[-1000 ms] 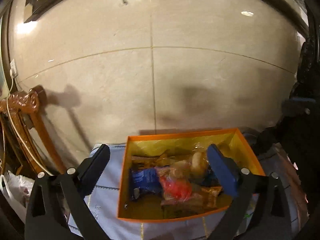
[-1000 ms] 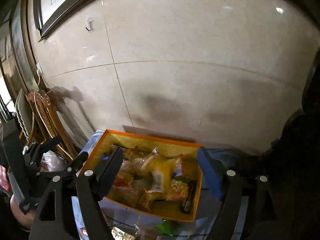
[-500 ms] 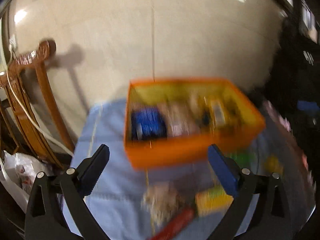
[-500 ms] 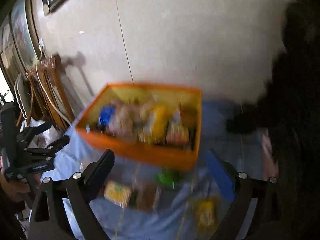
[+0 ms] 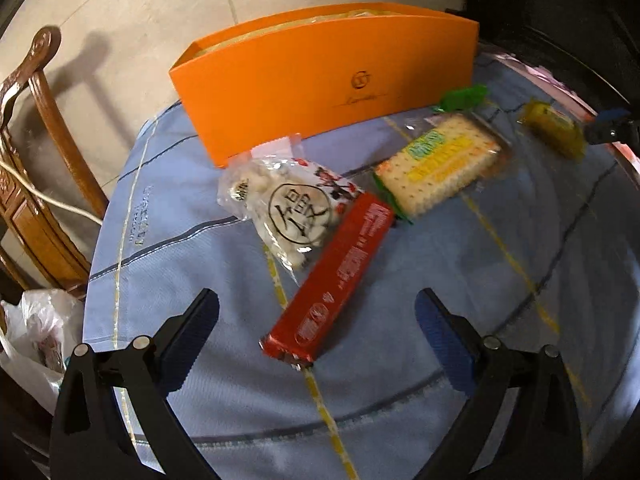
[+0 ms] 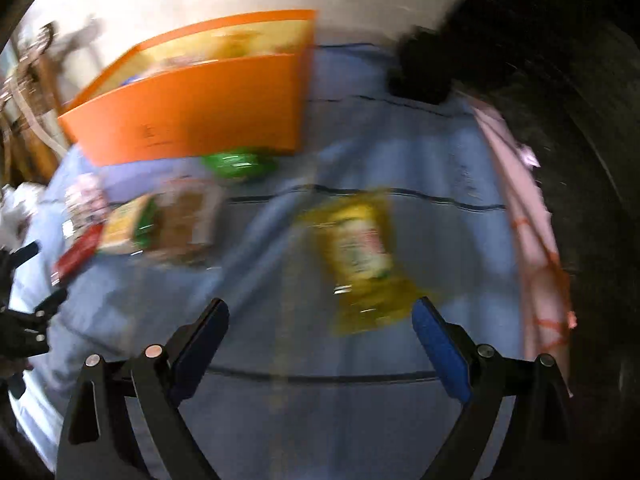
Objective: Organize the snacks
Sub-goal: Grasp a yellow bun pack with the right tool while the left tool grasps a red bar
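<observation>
Left tongs, spread and empty, are hanging just above the long red foil snack bar, lying diagonally; the right tongs, likewise spread, are framing a yellow packet.

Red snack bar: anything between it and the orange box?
Yes. In the left wrist view, the clear bag of white candies lies between the red snack bar and the orange box, its far end reaching the box's base.

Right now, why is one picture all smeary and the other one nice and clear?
Right wrist view: motion blur smears the yellow packet, green packet and orange box; labels unreadable. Left wrist view: sharp, print on the red bar shows, with glare on the cracker pack. Both views: fisheye bends the box's edges.
</observation>
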`<state>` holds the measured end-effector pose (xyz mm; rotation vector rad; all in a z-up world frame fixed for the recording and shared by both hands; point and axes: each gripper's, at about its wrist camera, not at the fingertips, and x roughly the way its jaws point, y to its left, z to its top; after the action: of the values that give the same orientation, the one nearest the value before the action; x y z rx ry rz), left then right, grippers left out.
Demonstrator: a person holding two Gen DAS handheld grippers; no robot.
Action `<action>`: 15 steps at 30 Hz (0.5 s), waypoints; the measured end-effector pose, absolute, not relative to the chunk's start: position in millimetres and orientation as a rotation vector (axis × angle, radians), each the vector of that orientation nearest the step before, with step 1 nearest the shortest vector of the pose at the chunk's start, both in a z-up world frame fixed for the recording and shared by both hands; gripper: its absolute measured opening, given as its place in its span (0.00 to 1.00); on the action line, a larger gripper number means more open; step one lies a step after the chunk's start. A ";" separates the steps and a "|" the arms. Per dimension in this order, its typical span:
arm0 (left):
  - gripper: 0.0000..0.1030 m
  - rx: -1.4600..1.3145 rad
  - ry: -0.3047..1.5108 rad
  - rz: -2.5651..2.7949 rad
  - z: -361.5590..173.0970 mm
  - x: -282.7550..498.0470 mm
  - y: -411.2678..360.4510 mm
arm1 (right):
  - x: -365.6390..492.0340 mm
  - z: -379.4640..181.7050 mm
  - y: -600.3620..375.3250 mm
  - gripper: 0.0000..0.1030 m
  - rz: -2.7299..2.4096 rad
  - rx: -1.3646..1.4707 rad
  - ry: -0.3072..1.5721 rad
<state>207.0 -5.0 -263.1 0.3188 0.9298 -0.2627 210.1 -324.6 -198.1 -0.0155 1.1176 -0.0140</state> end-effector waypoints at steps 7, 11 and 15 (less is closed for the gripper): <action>0.94 0.287 0.989 -0.217 -280.9 231.8 -11.6 | 243.9 -221.7 -348.7 0.91 -0.051 -0.076 1.152; 0.70 0.217 0.972 -0.253 -281.1 231.9 -7.7 | 256.2 -240.9 -337.6 0.89 -0.026 -0.150 1.172; 0.23 0.306 0.915 -0.344 -273.0 210.7 -31.6 | 256.6 -253.3 -321.3 0.43 0.039 -0.178 1.231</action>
<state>210.7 -31.6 -273.0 0.3055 0.9145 -0.3444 256.6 -321.3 -253.3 -0.1782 1.2307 0.0388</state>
